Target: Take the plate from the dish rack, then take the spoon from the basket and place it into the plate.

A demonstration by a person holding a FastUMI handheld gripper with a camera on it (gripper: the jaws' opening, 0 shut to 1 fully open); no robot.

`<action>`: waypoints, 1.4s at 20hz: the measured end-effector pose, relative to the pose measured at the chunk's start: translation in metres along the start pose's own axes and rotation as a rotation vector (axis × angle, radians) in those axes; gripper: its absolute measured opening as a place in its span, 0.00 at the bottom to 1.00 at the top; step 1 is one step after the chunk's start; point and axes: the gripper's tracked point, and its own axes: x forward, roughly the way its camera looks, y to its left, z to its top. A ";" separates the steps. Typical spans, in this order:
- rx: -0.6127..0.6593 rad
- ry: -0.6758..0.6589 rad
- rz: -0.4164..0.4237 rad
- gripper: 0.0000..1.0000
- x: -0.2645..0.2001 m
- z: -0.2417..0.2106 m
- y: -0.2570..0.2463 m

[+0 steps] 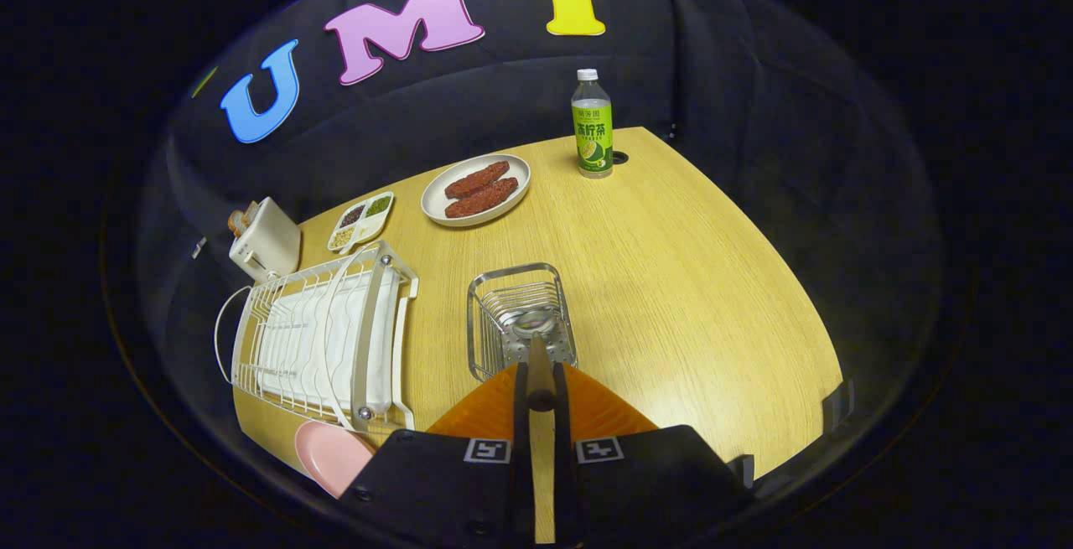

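Gripper view: hand-held gripper [541, 390] hides spoon [536, 339] handle.

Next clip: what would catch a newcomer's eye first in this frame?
The gripper stands out first: its fingers are shut on the spoon, whose bowl sits in the wire basket just ahead. Beside the basket stands the white dish rack, with the pink plate on the table near its closest corner. Beyond them, a plate of sausages and a green-labelled bottle stand out.
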 end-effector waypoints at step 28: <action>-0.045 -0.281 0.085 0.08 -0.110 0.101 0.055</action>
